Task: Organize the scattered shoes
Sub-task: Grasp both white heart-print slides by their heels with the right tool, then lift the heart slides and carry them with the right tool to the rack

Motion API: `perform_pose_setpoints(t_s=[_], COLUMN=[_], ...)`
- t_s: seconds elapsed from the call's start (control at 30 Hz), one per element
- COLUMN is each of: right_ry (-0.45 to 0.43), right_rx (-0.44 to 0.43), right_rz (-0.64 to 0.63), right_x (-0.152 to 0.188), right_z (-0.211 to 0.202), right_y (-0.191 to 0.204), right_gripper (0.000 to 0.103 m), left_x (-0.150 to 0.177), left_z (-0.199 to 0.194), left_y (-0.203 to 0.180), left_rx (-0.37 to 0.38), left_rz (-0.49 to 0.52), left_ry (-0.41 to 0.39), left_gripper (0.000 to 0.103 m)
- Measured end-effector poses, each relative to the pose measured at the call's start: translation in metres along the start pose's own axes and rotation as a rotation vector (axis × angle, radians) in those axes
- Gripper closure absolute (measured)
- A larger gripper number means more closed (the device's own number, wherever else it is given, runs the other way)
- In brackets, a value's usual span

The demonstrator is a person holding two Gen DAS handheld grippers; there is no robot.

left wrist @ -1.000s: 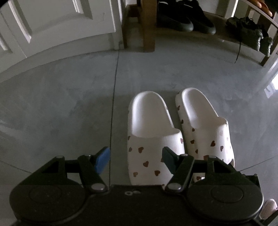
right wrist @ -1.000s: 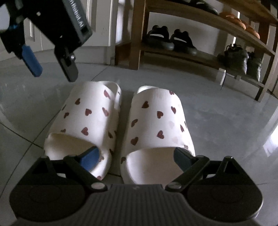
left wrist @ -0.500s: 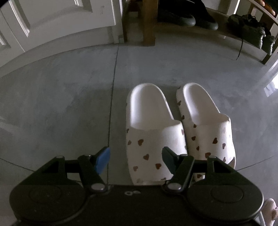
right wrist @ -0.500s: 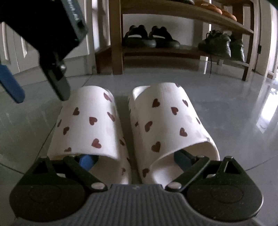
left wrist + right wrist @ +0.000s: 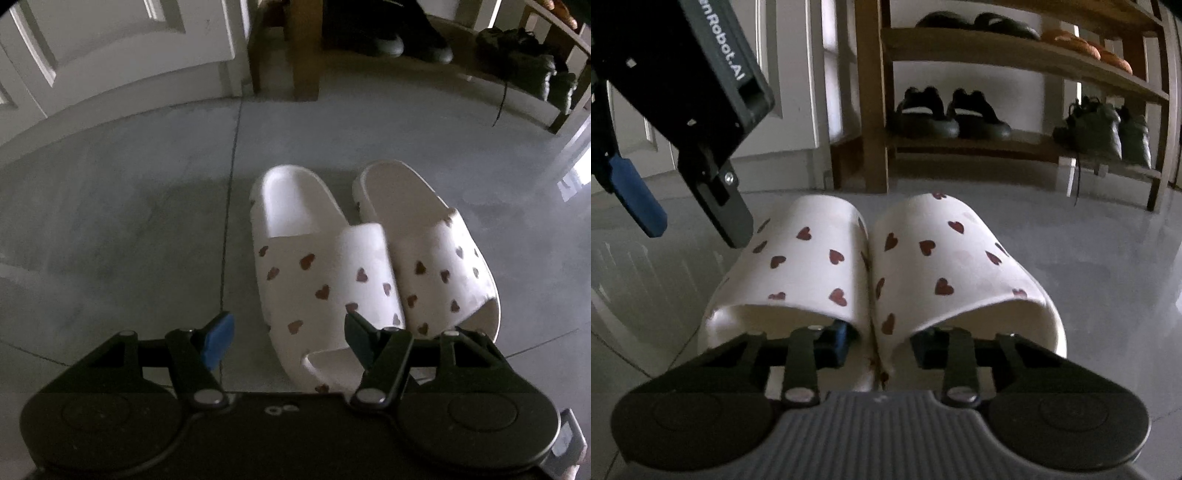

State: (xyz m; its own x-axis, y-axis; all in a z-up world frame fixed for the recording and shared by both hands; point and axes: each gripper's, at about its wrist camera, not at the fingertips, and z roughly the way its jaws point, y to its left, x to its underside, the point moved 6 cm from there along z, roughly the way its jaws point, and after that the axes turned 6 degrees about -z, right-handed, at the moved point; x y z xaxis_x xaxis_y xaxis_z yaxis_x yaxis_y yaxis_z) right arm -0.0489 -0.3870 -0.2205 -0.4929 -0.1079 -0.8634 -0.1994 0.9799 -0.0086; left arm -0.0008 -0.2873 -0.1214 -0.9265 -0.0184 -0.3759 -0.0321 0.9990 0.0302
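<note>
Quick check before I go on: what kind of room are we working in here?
Most likely a home entryway. A wooden shoe rack holds dark shoes against the wall, a white panelled door stands beside it, and the heart-print slippers sit on a smooth grey tiled floor.

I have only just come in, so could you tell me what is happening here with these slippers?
A person holds a gripper in each hand. The right gripper has one finger inside each heart-print slipper, squeezing the pair together on the grey floor. The left gripper hangs open above them, holding nothing. A wooden shoe rack stands ahead.
</note>
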Motion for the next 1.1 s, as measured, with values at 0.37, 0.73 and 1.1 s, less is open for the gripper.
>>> perform_pose_setpoints(t_s=[0.37,0.73,1.1], right_ry=[-0.031,-0.043,-0.105], right_rx=[-0.032,0.0,0.066], right_rz=[0.027,0.051,0.03], right_x=[-0.021,-0.052,-0.131], right_z=[-0.006,-0.024,-0.058], right_y=[-0.014,-0.04,-0.084], right_gripper=[0.073,0.073,0.073], left_x=[0.009,-0.011,-0.044], left_z=[-0.02,-0.044,-0.102], left_y=[-0.012,-0.018,-0.048], left_rx=[0.034,0.017,0.042], left_rz=[0.047,0.048,0.133], left_ry=[-0.01,-0.057,-0.088], left_gripper=[0.037,0.037,0.037])
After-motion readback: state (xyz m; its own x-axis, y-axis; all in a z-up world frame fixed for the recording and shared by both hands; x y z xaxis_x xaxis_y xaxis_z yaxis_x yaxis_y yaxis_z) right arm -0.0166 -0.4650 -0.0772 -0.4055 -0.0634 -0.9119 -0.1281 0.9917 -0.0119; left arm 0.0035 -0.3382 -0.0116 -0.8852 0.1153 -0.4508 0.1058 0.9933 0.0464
